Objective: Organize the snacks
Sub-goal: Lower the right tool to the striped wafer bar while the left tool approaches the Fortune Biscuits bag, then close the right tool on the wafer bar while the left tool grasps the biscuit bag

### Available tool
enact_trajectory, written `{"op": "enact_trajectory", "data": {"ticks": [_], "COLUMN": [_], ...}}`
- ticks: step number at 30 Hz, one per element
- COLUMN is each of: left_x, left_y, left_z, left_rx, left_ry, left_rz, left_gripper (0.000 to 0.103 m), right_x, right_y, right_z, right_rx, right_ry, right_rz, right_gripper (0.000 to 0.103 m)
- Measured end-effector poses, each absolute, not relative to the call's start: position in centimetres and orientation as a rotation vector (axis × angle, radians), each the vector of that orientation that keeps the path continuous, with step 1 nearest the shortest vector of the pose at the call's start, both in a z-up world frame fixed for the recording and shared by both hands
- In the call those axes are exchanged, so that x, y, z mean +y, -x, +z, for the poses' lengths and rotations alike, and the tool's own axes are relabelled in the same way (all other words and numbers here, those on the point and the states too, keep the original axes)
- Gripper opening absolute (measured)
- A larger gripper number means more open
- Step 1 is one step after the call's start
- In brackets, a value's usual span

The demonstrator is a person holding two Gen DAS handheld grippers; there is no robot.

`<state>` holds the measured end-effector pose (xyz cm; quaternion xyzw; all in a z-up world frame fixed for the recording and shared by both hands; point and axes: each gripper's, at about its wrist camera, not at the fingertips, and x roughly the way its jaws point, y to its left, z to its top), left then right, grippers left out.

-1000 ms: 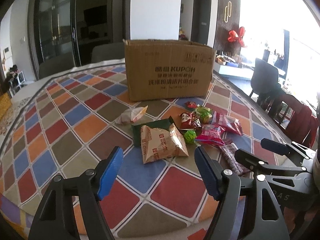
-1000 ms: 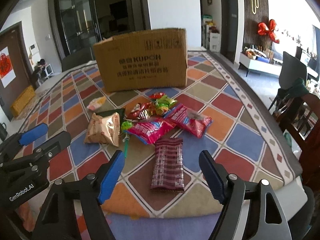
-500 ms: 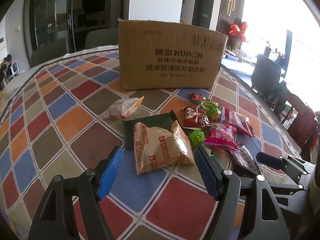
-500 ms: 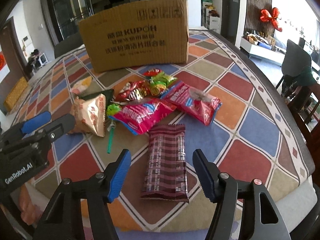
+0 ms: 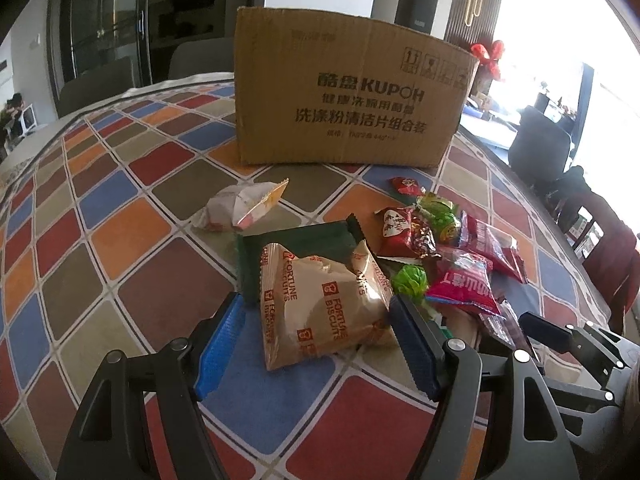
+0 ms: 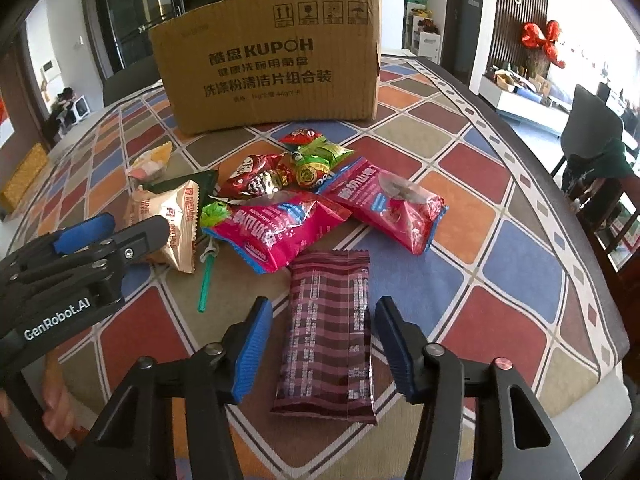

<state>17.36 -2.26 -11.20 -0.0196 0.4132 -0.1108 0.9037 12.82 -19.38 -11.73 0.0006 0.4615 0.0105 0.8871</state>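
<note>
A pile of snacks lies on the chequered tablecloth before a brown cardboard box (image 5: pixel 348 96), also in the right wrist view (image 6: pixel 272 68). My left gripper (image 5: pixel 316 340) is open, its fingers on either side of a tan Fortune Biscuits bag (image 5: pixel 320 304) that lies on a dark green packet (image 5: pixel 296 248). My right gripper (image 6: pixel 320 344) is open, its fingers on either side of a maroon striped wafer packet (image 6: pixel 328 328). The left gripper also shows in the right wrist view (image 6: pixel 116 228), beside the tan bag (image 6: pixel 176 224).
Pink bags (image 6: pixel 276 228) (image 6: pixel 392 200), red and green candies (image 6: pixel 308 164), a green lollipop (image 6: pixel 208 264) and a white wrapped snack (image 5: pixel 240 208) lie around. The table edge (image 6: pixel 560 200) curves on the right, with chairs (image 5: pixel 540 148) beyond it.
Both grippers moved forward and down toward the snacks. The left now straddles the tan bag and the right straddles the maroon packet. Both stay open.
</note>
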Motion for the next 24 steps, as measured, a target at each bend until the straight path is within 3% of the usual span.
{"op": "enact_trajectory", "data": {"ticks": [5, 7, 15, 24], "left_x": [-2.4, -2.6, -2.9, -3.0], "left_y": [-17.5, -17.6, -17.3, -16.3], "left_z": [-11.6, -11.9, -12.0, -11.0], "left_rx": [0.872, 0.886, 0.887, 0.858], "left_ry": [0.041, 0.041, 0.046, 0.018], "left_rz": [-0.232, -0.235, -0.263, -0.248], "left_gripper": [0.071, 0.063, 0.046, 0.045], "right_x": [-19.4, -19.4, -19.6, -20.1], "right_y": [-13.0, -13.0, -13.1, -12.7], "right_z": [-11.8, -11.8, -11.7, -11.3], "right_rx": [0.953, 0.952, 0.942, 0.932], "right_ry": [0.015, 0.012, -0.002, -0.043], "right_rz": [0.008, 0.008, 0.02, 0.035], "right_gripper": [0.044, 0.043, 0.04, 0.039]}}
